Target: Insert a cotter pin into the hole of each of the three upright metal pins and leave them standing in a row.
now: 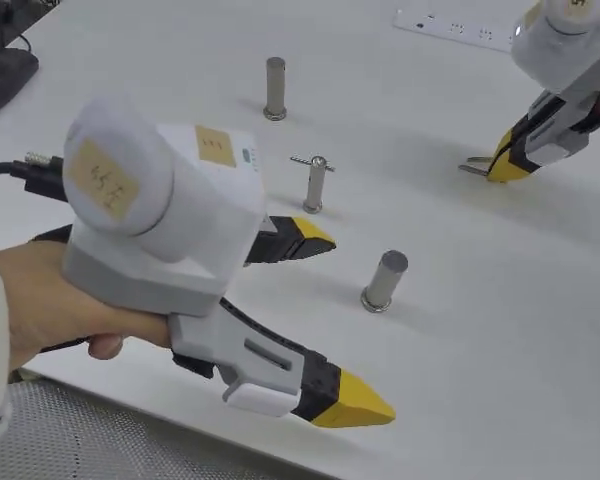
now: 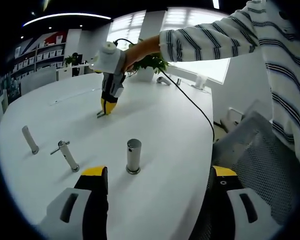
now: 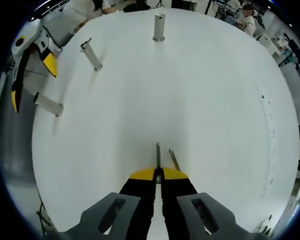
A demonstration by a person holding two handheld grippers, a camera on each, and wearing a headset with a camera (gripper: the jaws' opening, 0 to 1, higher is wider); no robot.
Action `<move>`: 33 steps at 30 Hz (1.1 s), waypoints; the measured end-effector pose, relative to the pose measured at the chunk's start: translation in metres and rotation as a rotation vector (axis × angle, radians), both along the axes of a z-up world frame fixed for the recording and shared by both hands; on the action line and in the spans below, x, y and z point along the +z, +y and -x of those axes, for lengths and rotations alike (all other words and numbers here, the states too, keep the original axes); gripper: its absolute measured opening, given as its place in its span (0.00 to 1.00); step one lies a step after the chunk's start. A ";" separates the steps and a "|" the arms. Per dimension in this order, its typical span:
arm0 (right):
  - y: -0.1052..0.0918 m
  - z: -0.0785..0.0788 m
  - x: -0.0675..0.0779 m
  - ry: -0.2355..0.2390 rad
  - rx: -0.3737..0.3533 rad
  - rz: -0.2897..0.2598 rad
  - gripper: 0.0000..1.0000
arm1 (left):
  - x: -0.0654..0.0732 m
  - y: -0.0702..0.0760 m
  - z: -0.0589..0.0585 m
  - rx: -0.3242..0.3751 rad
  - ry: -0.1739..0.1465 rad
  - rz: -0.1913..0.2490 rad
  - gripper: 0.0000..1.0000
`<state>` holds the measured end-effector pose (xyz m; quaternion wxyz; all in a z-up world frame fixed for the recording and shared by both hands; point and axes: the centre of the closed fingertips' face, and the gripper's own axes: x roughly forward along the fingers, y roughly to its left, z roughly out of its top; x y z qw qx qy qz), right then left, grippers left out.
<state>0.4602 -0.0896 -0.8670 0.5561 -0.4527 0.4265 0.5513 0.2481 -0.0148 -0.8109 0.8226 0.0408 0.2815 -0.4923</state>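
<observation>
On the white table [image 1: 480,330], three metal pins are standing in a slanting row, well apart: the far pin [image 1: 275,88], the middle pin [image 1: 315,187] carrying a cotter pin [image 1: 310,161], and the near pin [image 1: 384,280]. Across bare tabletop, the right gripper [image 1: 500,168] is pinching a second cotter pin [image 3: 158,152]. Near the table's front edge, the left gripper [image 1: 340,320] is gaping wide.

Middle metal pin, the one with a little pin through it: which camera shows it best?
The head view: the middle pin stands near the centre, its cotter pin clearly crossing the top. The left gripper view shows it smaller, low on the left; the right gripper view shows it small, near the edge.
</observation>
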 end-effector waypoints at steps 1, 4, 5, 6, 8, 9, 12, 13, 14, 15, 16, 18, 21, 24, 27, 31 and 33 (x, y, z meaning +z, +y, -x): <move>0.000 0.001 0.000 -0.004 0.006 0.009 0.05 | 0.000 0.001 0.000 0.001 -0.002 -0.002 0.83; 0.000 0.001 0.000 -0.028 0.041 0.040 0.05 | 0.001 0.002 -0.001 0.009 -0.005 -0.001 0.82; 0.001 0.002 0.000 -0.034 0.046 0.051 0.05 | 0.001 0.003 -0.002 0.014 -0.007 0.000 0.82; 0.001 0.002 0.001 -0.042 0.055 0.062 0.04 | 0.002 0.004 -0.003 0.019 -0.009 0.000 0.82; 0.001 0.002 0.001 -0.049 0.064 0.071 0.04 | 0.002 0.005 -0.003 0.024 -0.010 0.000 0.82; 0.001 0.002 0.001 -0.052 0.059 0.074 0.04 | 0.002 0.005 -0.003 0.025 -0.010 0.001 0.81; -0.001 0.001 0.002 -0.052 0.032 0.064 0.04 | 0.003 0.004 -0.002 0.025 -0.011 -0.004 0.81; -0.001 0.000 0.002 -0.053 0.020 0.054 0.03 | 0.003 0.004 -0.002 0.023 -0.012 -0.006 0.81; -0.001 0.000 0.002 -0.054 0.016 0.048 0.03 | 0.003 0.004 -0.001 0.023 -0.012 -0.007 0.81; -0.002 0.000 0.003 -0.058 0.012 0.040 0.03 | 0.004 0.003 -0.001 0.024 -0.012 -0.007 0.81; -0.002 0.000 0.002 -0.060 0.011 0.038 0.03 | 0.004 0.003 -0.001 0.024 -0.012 -0.007 0.81; -0.002 0.001 0.002 -0.083 0.021 0.038 0.03 | 0.005 0.003 -0.001 0.026 -0.013 -0.010 0.81; -0.002 0.000 0.002 -0.124 0.066 0.044 0.03 | 0.006 0.004 -0.002 0.035 -0.013 -0.011 0.81; -0.002 -0.005 0.001 -0.124 0.058 0.038 0.03 | 0.008 0.005 -0.004 0.054 -0.014 -0.002 0.81; -0.003 -0.007 0.000 -0.130 0.064 0.037 0.03 | 0.008 0.007 -0.004 0.054 -0.013 -0.015 0.80; -0.003 -0.010 -0.002 -0.133 0.064 0.035 0.03 | 0.010 0.011 -0.007 0.069 -0.015 -0.019 0.79; -0.004 -0.013 -0.001 -0.148 0.058 0.031 0.02 | 0.012 0.012 -0.008 0.074 -0.017 -0.020 0.79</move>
